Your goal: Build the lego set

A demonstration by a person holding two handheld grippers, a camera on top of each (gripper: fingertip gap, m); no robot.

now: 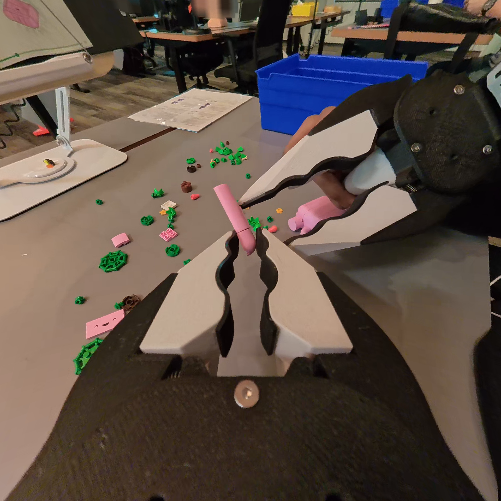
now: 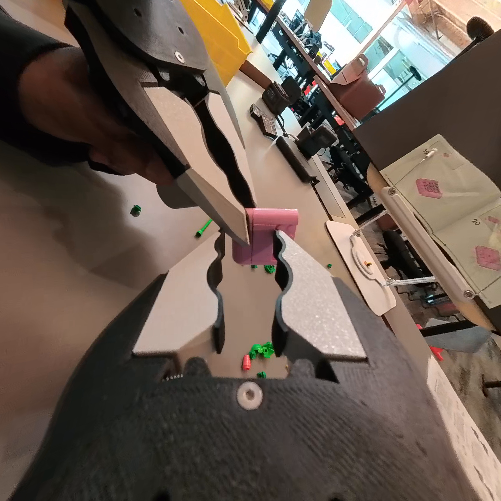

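My left gripper (image 1: 245,237) is shut on the lower end of a flat pink lego piece (image 1: 230,208) and holds it tilted above the grey table (image 1: 81,271). My right gripper (image 1: 265,222) comes in from the right, open. Its upper fingertip (image 1: 244,202) touches the side of the pink piece and its lower finger stands apart. In the right wrist view the pink piece (image 2: 265,249) lies between my right gripper's (image 2: 250,237) spread fingers, with the left gripper (image 2: 248,219) clamped on its left edge.
Loose green, brown and pink lego bits lie across the table, among them a pink face tile (image 1: 104,324), a green web piece (image 1: 112,261) and a pink assembly (image 1: 311,214). A blue bin (image 1: 325,86), an instruction sheet (image 1: 189,108) and a booklet stand (image 1: 62,160) stand behind. Less than 4 cm separates the two grippers' tips. Both grippers' tips are roughly 15 centimetres from the pink face tile (image 1: 104,324).
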